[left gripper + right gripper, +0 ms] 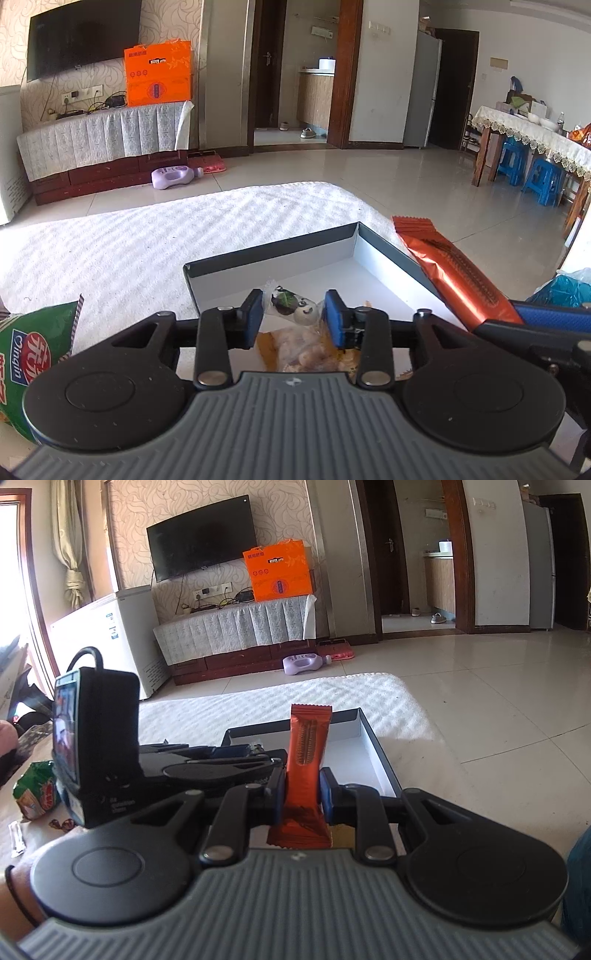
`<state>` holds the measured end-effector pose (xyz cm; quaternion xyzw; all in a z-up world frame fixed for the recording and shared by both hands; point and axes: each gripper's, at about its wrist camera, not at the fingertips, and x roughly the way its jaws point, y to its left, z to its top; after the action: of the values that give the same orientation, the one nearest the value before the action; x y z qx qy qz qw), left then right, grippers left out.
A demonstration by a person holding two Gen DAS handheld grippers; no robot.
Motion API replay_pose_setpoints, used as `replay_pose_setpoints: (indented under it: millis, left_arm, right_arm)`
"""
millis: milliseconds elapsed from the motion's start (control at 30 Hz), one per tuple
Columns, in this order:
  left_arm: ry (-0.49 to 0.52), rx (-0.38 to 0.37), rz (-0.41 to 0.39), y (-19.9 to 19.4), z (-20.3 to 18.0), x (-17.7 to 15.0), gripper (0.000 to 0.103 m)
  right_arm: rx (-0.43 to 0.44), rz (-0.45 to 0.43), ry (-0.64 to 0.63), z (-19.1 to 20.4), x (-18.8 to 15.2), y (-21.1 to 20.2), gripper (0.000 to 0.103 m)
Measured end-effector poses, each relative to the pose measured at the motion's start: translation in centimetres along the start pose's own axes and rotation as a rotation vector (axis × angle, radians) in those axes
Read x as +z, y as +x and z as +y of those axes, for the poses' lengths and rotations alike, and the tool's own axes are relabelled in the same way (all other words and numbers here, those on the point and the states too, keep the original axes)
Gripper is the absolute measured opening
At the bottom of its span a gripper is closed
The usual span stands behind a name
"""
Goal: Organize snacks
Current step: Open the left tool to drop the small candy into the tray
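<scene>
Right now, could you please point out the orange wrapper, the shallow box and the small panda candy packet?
Orange wrapper (305,771): right wrist view, printed middle, above the pads.
Shallow box (391,254): left wrist view, right inner wall.
Panda candy packet (293,303): left wrist view, its clear middle.

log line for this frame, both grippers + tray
left gripper: open over panda candy | right gripper: shut on orange wafer pack | tray: two snacks inside
</scene>
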<state>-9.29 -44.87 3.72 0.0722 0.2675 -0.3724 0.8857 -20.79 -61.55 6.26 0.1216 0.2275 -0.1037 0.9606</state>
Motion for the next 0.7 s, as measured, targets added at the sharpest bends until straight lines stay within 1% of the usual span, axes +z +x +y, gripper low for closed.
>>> replay_pose_setpoints:
  millis: [33, 100, 200, 433, 567, 633, 700]
  left_arm:
    - [0.001, 0.0, 0.002, 0.0, 0.0, 0.0, 0.047]
    - [0.01, 0.006, 0.002, -0.2, 0.0, -0.2, 0.055]
    - [0.025, 0.006, 0.0, -0.5, 0.0, -0.5, 0.063]
    - [0.055, -0.003, -0.008, -2.0, 0.5, -1.1, 0.064]
    - [0.033, -0.013, -0.01, -3.1, 1.2, -1.2, 0.067]
    - [0.036, 0.006, -0.01, -3.7, 1.3, -1.3, 0.067]
    - [0.039, 0.007, -0.011, -4.0, 1.6, -1.4, 0.067]
  right_arm:
    - [-0.001, 0.0, -0.001, 0.0, 0.0, 0.0, 0.023]
    - [-0.004, 0.003, -0.006, 0.0, 0.0, 0.2, 0.023]
    - [-0.011, 0.005, -0.006, -0.1, 0.0, 0.4, 0.023]
    - [-0.03, 0.019, -0.02, -0.4, 0.4, 1.5, 0.023]
    - [-0.034, 0.048, -0.064, 0.2, 0.6, 2.8, 0.023]
    - [-0.043, 0.062, -0.087, 0.6, 0.8, 3.4, 0.023]
    - [-0.048, 0.069, -0.096, 0.7, 1.0, 3.9, 0.023]
